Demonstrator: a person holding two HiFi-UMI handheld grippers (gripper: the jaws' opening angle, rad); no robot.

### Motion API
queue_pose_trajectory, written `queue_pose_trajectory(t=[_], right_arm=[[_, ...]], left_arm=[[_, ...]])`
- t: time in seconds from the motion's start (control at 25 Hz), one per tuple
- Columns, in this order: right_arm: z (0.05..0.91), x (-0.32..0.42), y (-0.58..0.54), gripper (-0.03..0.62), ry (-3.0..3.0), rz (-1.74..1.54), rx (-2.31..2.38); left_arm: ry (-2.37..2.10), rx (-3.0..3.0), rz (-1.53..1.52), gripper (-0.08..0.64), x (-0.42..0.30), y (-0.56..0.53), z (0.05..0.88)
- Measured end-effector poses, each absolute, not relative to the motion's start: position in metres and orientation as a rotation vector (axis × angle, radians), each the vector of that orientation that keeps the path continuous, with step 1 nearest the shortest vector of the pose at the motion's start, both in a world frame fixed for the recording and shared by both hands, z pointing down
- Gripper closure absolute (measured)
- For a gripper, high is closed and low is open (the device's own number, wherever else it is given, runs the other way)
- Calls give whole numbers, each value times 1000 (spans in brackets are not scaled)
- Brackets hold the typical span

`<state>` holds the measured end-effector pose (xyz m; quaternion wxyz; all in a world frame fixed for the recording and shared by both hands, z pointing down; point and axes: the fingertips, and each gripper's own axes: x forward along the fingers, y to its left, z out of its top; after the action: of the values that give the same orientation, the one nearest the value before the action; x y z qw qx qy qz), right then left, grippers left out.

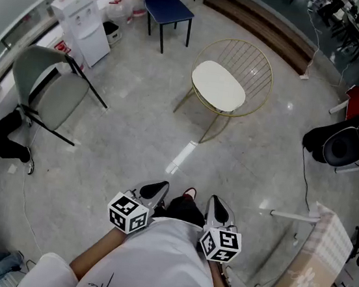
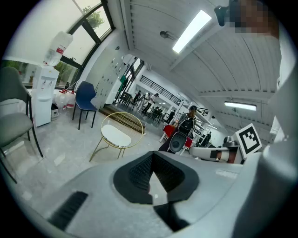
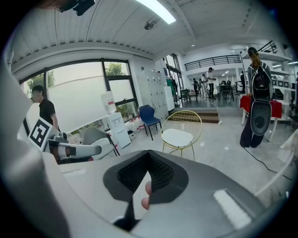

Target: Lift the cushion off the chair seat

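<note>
A white oval cushion [image 1: 218, 86] lies flat on the seat of a gold wire chair [image 1: 257, 59] in the middle of the floor, well ahead of me. Both grippers are held close to my body, far from the chair. In the head view the left gripper [image 1: 154, 191] and the right gripper [image 1: 219, 210] are shut, with nothing between the jaws. The left gripper view shows the cushion [image 2: 116, 136] small and distant beyond the shut left gripper [image 2: 152, 175]. In the right gripper view the cushion [image 3: 176, 137] also lies far beyond the shut right gripper [image 3: 147, 173].
A grey folding chair [image 1: 52, 87] stands at the left, with a water dispenser [image 1: 84, 22] and a blue chair [image 1: 165, 0] behind it. Dark wooden steps [image 1: 267, 26] run along the back. A black bag [image 1: 340, 144] and a checked box [image 1: 310, 268] are at the right.
</note>
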<state>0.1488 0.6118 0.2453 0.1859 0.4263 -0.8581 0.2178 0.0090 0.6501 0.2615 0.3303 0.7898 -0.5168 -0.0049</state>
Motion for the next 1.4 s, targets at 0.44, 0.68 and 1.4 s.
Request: queue_pose_trajectory(t=[0.44,0.68,1.4], right_arm=[[252,139,596,584,-2419,635,1194],[261,132,565,584,-2386,674,1222],[277,129,441,584,-2298,796,1278]], left_arm=[[-1367,2025,14,557,-2,641,273],[-1403,2006,34,555,-20,616,275],[-1400,1823,-30,555,-54,503,298]])
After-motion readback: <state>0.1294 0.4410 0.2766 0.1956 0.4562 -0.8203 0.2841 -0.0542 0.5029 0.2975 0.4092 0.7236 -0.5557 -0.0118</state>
